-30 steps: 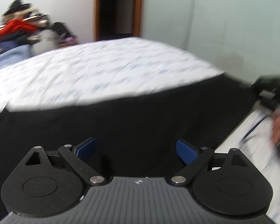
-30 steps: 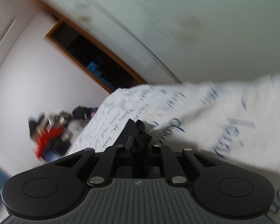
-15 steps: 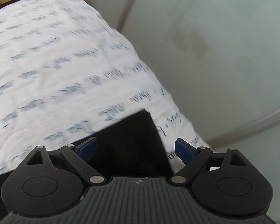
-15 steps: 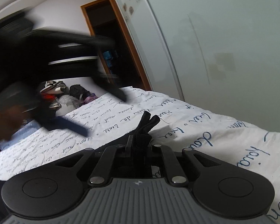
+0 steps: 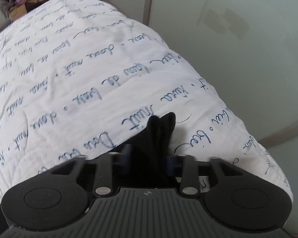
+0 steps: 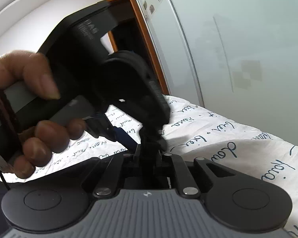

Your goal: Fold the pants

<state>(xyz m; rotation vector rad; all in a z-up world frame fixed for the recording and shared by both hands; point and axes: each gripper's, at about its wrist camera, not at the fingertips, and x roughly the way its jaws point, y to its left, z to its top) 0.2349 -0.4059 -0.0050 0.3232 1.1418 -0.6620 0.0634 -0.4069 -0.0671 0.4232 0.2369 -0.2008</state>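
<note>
Black pants [image 5: 159, 134] bunched, tip pointing forward

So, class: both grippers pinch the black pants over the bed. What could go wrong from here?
1. The left gripper pinches only a narrow bunch of the pants, so the fabric may slip free.
2. In the right wrist view, the left gripper sits right beside the right gripper, so they may collide.
3. The bedspread lies just beneath and may get snagged.
</note>
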